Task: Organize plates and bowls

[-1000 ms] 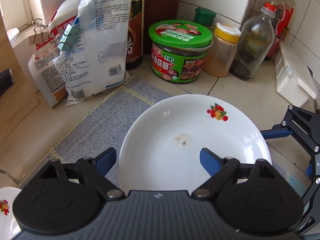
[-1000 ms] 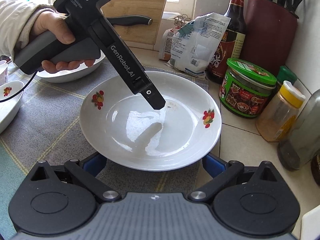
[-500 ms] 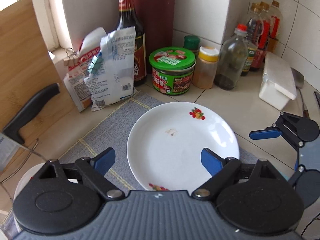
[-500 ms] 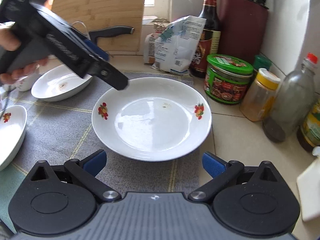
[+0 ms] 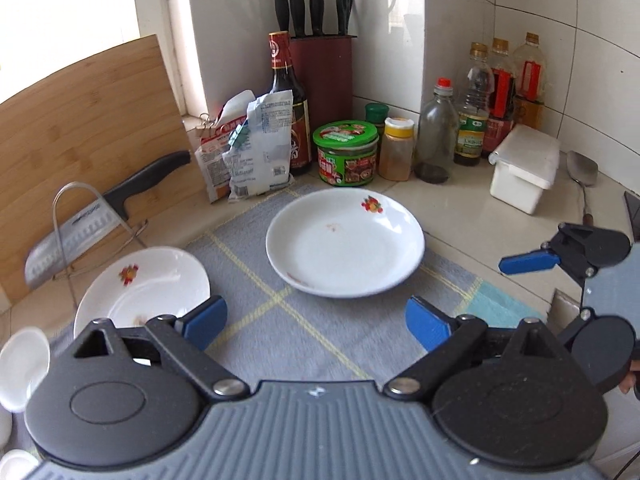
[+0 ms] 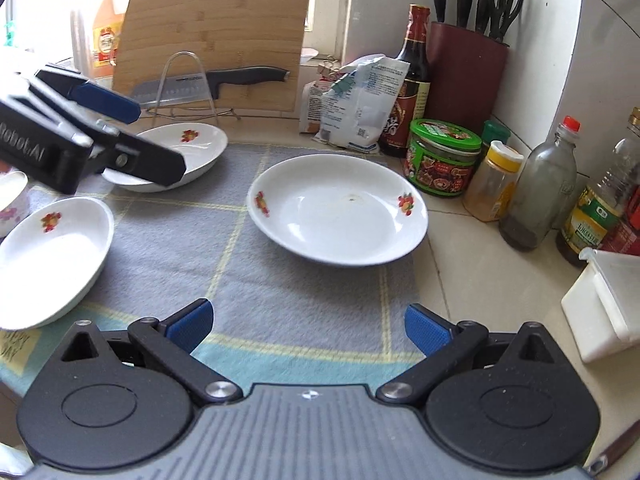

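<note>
I'm holding my left hand-held gripper (image 5: 316, 320) above the grey checked mat (image 5: 320, 332), jaws standing wide and having just been opening, nothing between the blue pads (image 5: 204, 318). My right hand-held gripper (image 6: 306, 326) is also gaping wide and empty over the same mat. The big white plate (image 6: 340, 220) with red fruit prints is sitting flat on the mat's far right part, near the green-lidded jar (image 6: 442, 158), apart from both grippers, a small brownish speck showing in its well. A second plate (image 6: 176, 152) is lying at the mat's far left in front of the wire rack (image 6: 188, 80) that is carrying a cleaver (image 6: 208, 80), and in the right wrist view my left gripper is partly covering it. A third dish (image 6: 52, 256) is sitting at the mat's left edge, closer to me, and a small cup (image 6: 14, 196) is showing just beyond it. A bamboo cutting board (image 6: 216, 36) is leaning against the window wall. Along the back of the worktop (image 6: 472, 264) I'm seeing clipped bags (image 6: 360, 104), a dark sauce bottle (image 6: 412, 80), a knife block (image 6: 466, 76), a yellow-capped spice jar (image 6: 496, 180), a red-capped glass bottle (image 6: 544, 188) and a white lidded box (image 6: 604, 300). Left wrist view is slightly blurred.
</note>
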`<act>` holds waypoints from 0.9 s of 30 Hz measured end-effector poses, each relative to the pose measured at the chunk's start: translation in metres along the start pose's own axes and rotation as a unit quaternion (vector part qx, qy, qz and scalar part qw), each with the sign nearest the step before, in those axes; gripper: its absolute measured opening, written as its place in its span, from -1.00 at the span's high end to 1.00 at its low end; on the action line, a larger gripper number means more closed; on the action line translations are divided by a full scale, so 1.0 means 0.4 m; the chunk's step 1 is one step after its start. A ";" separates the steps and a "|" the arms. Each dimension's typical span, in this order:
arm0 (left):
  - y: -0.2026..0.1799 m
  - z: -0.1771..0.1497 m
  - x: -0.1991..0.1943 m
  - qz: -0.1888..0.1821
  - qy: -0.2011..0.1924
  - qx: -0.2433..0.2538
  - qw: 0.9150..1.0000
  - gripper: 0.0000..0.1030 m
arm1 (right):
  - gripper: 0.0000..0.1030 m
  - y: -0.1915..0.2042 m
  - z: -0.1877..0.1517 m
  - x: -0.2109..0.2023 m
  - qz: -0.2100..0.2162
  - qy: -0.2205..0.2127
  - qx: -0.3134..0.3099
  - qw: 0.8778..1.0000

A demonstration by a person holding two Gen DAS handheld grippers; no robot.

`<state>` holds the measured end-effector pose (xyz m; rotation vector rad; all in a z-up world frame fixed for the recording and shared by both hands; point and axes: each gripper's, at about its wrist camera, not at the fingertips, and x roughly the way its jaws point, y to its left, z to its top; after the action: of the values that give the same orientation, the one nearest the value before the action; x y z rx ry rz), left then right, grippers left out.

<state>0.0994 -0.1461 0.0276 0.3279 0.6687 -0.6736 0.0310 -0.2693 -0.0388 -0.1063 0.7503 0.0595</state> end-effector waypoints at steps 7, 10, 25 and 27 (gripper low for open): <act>-0.056 -0.148 -0.101 0.029 -0.001 -0.030 0.999 -0.86 | -1.00 0.049 -0.055 -0.054 0.006 0.005 -0.009 1.000; -0.058 -0.205 -0.131 0.040 0.007 -0.056 0.998 -0.86 | -1.00 0.068 -0.069 -0.064 0.018 0.008 -0.012 1.000; 0.064 -0.422 -0.231 0.121 0.055 -0.166 0.977 -0.86 | -1.00 0.204 -0.045 -0.012 0.070 0.034 -0.072 0.994; 0.083 -0.439 -0.229 0.126 0.059 -0.170 0.976 -0.86 | -1.00 0.224 -0.034 0.000 0.076 0.037 -0.077 0.993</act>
<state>-0.0130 0.0060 -0.0402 0.1310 0.8260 -0.2906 0.0137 -0.1819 -0.0555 -0.1996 0.8265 0.2599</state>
